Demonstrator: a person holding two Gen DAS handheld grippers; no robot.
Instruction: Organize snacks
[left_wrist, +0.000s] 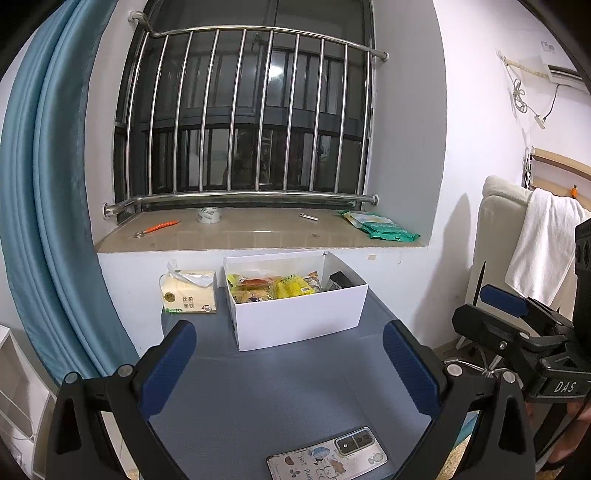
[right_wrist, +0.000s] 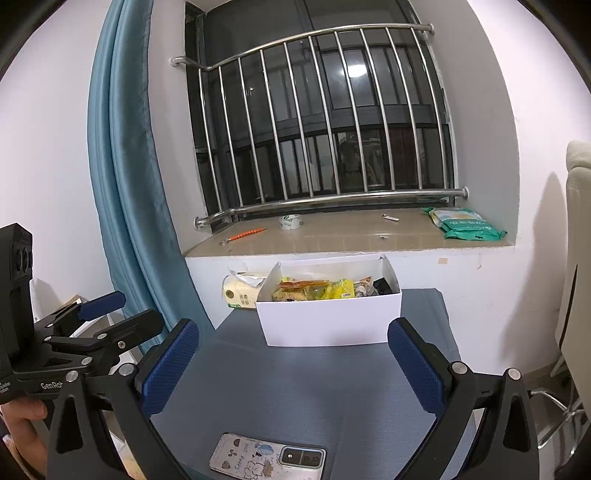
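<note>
Hovering level above the grey tabletop (left_wrist: 295, 387), the left gripper (left_wrist: 290, 363) and right gripper (right_wrist: 293, 363) both face the white snack box (left_wrist: 295, 314). Left of the box stands a tissue pack (left_wrist: 188, 293); behind it runs a barred windowsill (left_wrist: 258, 230). Both grippers' fingers are spread wide, empty, touching nothing.
</note>
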